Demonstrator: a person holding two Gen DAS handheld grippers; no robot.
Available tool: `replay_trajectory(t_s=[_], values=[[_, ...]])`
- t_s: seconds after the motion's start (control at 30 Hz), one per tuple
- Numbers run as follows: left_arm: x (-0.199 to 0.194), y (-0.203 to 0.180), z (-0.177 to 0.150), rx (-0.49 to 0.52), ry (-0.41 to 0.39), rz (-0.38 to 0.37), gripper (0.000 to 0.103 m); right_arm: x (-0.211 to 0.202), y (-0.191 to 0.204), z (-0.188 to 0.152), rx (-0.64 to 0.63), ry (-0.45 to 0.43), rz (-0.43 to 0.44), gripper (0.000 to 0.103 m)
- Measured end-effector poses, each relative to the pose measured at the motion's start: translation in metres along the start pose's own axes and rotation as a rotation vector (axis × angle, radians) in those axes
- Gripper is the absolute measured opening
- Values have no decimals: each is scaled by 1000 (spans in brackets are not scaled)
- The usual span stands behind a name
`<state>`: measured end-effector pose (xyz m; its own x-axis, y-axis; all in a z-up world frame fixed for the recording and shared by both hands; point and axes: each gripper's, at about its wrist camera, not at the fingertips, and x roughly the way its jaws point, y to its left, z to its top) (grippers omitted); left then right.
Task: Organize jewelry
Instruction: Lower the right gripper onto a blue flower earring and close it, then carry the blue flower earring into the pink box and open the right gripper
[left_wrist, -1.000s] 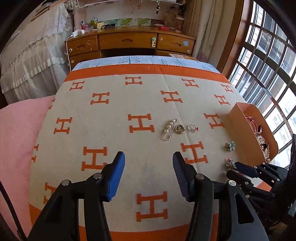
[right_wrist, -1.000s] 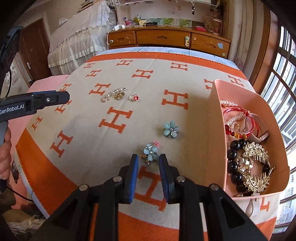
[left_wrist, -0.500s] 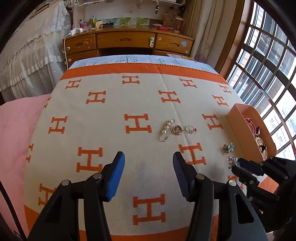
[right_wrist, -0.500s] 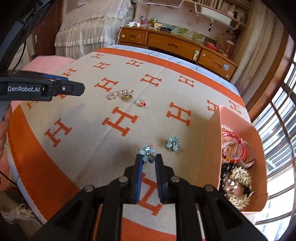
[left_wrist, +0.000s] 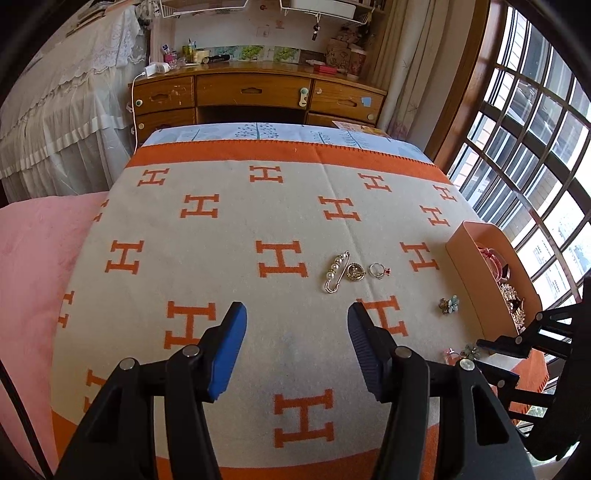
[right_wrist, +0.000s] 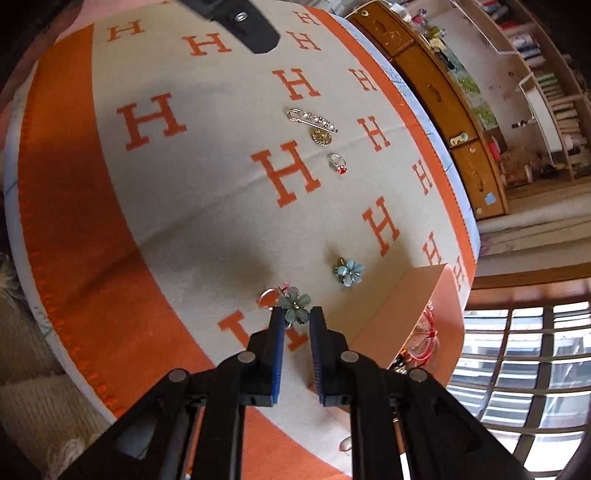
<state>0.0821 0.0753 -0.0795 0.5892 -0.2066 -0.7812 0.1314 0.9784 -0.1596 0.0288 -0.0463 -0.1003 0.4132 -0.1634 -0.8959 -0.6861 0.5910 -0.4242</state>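
Observation:
My right gripper (right_wrist: 296, 316) is shut on a blue flower ring (right_wrist: 293, 303) and holds it tilted above the blanket, left of the orange box (right_wrist: 406, 306). The ring also shows in the left wrist view (left_wrist: 466, 352) beside the right gripper's tip (left_wrist: 491, 345). A second blue flower piece (right_wrist: 348, 272) (left_wrist: 448, 304) lies near the box (left_wrist: 476, 280). A pearl pin (left_wrist: 337, 272) (right_wrist: 312, 119), a gold round charm (left_wrist: 355, 272) (right_wrist: 322, 137) and a red-stone ring (left_wrist: 379, 270) (right_wrist: 339, 163) lie mid-blanket. My left gripper (left_wrist: 296, 349) is open and empty above the blanket.
The H-patterned blanket (left_wrist: 221, 229) covers the bed. The box holds several bracelets and brooches (left_wrist: 511, 295). A wooden desk (left_wrist: 255, 98) stands beyond the bed, a window (left_wrist: 535, 147) on the right, a pink cover (left_wrist: 33, 258) on the left.
My right gripper has lifted with the flower ring in it and rolled, so its view is tilted. The left gripper has risen and pulled back a little, still open.

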Motion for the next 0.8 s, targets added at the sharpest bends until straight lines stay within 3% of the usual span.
replay_trajectory(t_s=[0.17,0.33,0.6,0.8], values=[[7,-9,-3,21,28,-12,56,-8,-20,-7,133,-19,57,13],[18,-33,-2,77,59,-40,56,-17,-44,-19,256,-57,43,13],[41,-106,1,218,121,-125,56,-26,-101,-63,585,-157,50,13],[58,-151,5,304,146,-144,60,-29,-140,-105,802,-233,64,13]])
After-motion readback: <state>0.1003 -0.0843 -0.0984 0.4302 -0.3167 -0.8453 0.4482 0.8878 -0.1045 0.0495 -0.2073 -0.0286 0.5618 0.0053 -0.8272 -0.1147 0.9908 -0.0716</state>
